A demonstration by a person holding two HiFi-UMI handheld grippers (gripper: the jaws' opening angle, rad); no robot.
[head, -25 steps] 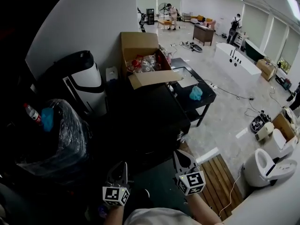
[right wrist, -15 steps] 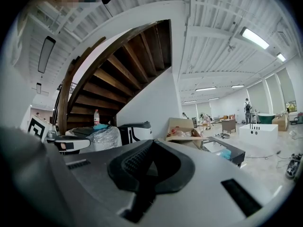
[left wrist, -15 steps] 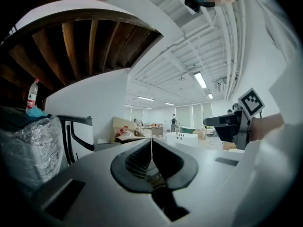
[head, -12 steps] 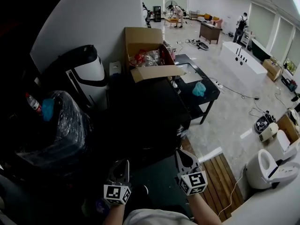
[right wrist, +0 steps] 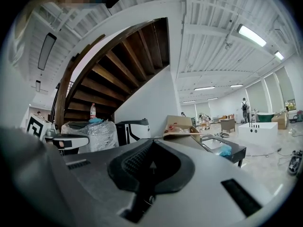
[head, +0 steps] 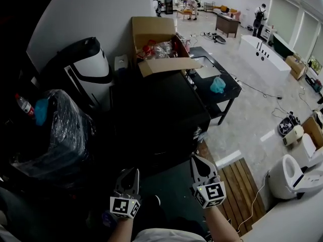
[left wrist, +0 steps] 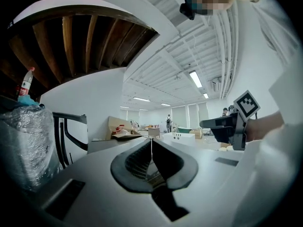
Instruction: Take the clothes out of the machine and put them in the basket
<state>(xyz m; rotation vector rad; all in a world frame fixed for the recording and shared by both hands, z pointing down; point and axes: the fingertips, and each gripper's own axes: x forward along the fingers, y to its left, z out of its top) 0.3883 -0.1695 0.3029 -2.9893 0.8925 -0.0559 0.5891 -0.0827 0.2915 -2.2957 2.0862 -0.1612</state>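
A black box-shaped machine (head: 156,115) stands in front of me, its front too dark to make out. I see no clothes and no basket in any view. My left gripper (head: 131,174) is held low in front of the machine, jaws shut with nothing between them; in its own view the left gripper (left wrist: 151,144) shows the jaws meeting in a thin line. My right gripper (head: 198,161) is level beside it on the right, also shut and empty, as the right gripper (right wrist: 152,143) shows in its own view. Both point level toward the machine.
An open cardboard box (head: 157,40) of packets sits on the machine's far end. To the left stand a white-and-black appliance (head: 87,68) and a plastic-wrapped bundle (head: 63,137). On the right are a black low table (head: 209,89) and a wooden slat mat (head: 241,185). People stand far off in the hall.
Both grippers have sunk together in front of the machine, and they stay shut. The head view has tilted slightly, so the room has shifted in the frame.
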